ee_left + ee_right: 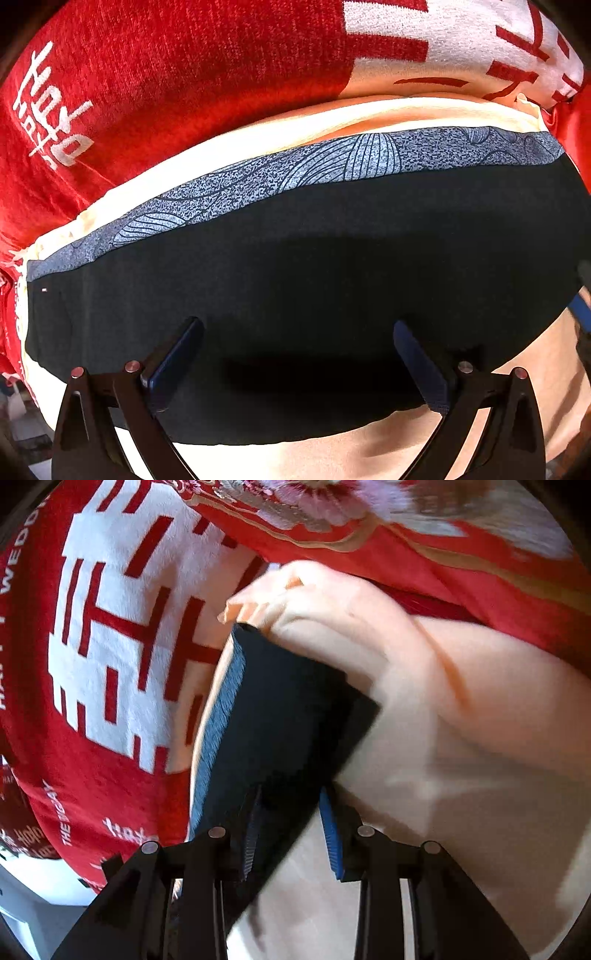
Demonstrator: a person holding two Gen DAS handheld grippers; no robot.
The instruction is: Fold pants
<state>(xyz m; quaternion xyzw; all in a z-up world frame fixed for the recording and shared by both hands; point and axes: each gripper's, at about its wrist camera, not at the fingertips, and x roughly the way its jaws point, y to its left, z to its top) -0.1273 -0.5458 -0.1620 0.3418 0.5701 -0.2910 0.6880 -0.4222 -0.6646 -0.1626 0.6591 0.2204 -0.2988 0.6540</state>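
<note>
The pants (314, 266) are dark, with a blue-grey patterned waistband (258, 177), and lie flat and folded on a cream cloth (332, 114). My left gripper (295, 354) is open, its fingers spread wide just above the dark fabric and holding nothing. In the right wrist view the pants (280, 716) show as a dark folded strip with a blue edge (218, 738). My right gripper (291, 827) is partly open around the near end of that strip; the fabric lies between the two fingers, with a visible gap to the right finger (332, 845).
A red blanket with white characters (166, 74) lies beyond the pants; it also shows in the right wrist view (110, 627). Red embroidered fabric with flowers (369, 513) lies at the back right. The cream cloth (461, 738) spreads to the right.
</note>
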